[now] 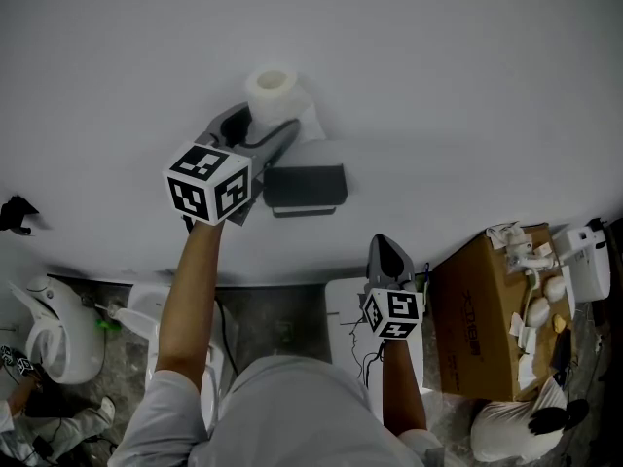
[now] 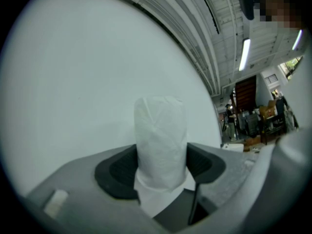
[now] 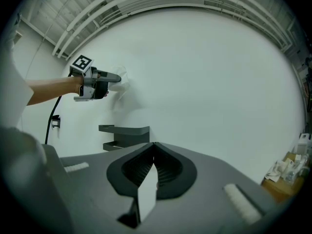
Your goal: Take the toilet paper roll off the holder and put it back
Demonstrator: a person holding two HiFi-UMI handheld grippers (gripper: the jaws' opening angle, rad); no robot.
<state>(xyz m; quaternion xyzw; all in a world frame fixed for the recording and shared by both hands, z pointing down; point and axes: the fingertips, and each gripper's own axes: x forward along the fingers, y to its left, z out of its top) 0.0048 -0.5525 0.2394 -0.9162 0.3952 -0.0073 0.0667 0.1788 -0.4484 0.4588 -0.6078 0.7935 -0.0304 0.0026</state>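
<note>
Annotator: Wall point(image 1: 467, 86) fills most of the head view, plain white. Dark grey holder point(image 1: 305, 187) is mounted on it, flat shelf on top, second tier underneath in the right gripper view.

Checker: Roll on it?

Annotator: No. Toilet paper roll point(image 1: 272, 90) is off the holder, up in the air close to the wall, clamped in the left gripper point(image 1: 261, 123). Jaws stand wide, pads pressing the roll's two sides.

Checker: Which way to the holder from there?

Annotator: Down and to the right of the roll in the head view, just beside it. The right gripper view agrees: holder sits below the left gripper and a bit right.

Checker: Axis?

Annotator: Roll's long axis runs along the jaws, with its far end past the tips. Core opening faces the head camera. Likely needs turning to line up with the holder's lower tier, but the bar itself is too small to read, so that is a guess.

Checker: Loose sheet?

Annotator: Looks like a flap hanging at the near end in the left gripper view. Could snag on the shelf edge.

Checker: Other hand?

Annotator: Right gripper point(image 1: 387, 251) is low, well apart from roll and holder, jaws closed together with nothing between them. Left is clearly the nearer one, so the put-back looks like its job.

Checker: Stage?

Annotator: Removal done, return not yet made.
</note>
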